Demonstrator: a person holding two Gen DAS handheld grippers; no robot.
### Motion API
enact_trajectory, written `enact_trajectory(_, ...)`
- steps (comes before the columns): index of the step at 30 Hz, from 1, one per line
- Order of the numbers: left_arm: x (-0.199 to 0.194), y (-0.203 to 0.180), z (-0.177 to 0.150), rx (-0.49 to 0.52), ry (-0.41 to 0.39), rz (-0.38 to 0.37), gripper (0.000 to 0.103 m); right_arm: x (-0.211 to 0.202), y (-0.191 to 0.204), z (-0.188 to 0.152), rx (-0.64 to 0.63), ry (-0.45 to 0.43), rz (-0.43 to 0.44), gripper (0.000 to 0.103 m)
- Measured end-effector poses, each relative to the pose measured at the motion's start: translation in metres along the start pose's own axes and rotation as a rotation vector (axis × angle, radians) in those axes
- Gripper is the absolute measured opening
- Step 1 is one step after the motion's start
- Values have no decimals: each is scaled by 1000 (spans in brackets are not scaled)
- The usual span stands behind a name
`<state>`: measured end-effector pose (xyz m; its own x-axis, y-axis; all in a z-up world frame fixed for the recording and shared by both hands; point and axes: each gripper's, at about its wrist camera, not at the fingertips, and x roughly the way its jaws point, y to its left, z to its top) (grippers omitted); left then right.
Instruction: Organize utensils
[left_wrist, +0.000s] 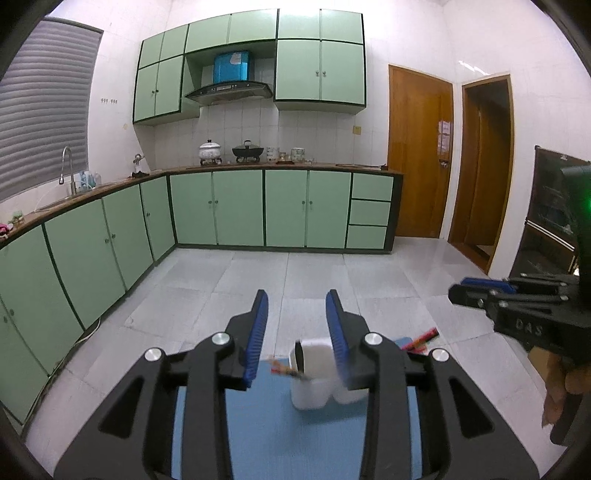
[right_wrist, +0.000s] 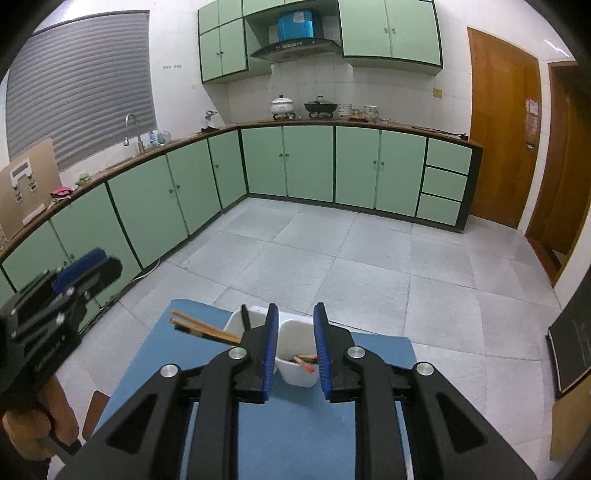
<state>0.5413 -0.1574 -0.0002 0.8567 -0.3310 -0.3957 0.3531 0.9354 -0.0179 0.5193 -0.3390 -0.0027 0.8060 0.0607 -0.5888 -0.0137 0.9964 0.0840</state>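
Observation:
A white utensil holder (right_wrist: 295, 354) with compartments stands on a blue mat (right_wrist: 295, 435). Wooden chopsticks (right_wrist: 203, 328) lean out of its left compartment, and red-tipped chopsticks (right_wrist: 304, 362) sit in the right one. My right gripper (right_wrist: 295, 321) is open and empty, raised above and behind the holder. In the left wrist view the holder (left_wrist: 314, 376) sits below my open, empty left gripper (left_wrist: 297, 299). Reddish chopstick ends (left_wrist: 424, 338) show past the right finger. The right gripper (left_wrist: 480, 291) appears at the right edge there.
The mat lies on a small table over a grey tiled floor (right_wrist: 369, 258). Green cabinets (right_wrist: 295, 166) with a counter, sink and pots run along the far and left walls. Wooden doors (right_wrist: 502, 129) are at the right. The left gripper (right_wrist: 88, 269) shows at the left edge.

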Motion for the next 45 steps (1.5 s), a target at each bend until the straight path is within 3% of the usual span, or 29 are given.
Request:
enact_trajectory(10,-64,4,-28,29,4,22,47,-35,13,-35,-1,-34,32,20)
enact_trajectory(15,-101,7,-48,44,15,27,61,-64,29,-65,-55,-89,13,37)
enact_trajectory(20,-138,7,-70,51,22,30,72,-93,47,-100,-82,-113,24,44)
enact_trajectory(27,-195,10,-105,10,37,24,86,-143,64,-139,-78,-172,23,62)
enact_trajectory(38,-279,5,-144,-22,31,48,95,-213,82,-184,-19,-221,25,86)
enact_trajectory(45,-319,8,-161,-65,38,65,96,-258,98,-220,-6,-259,12,96)
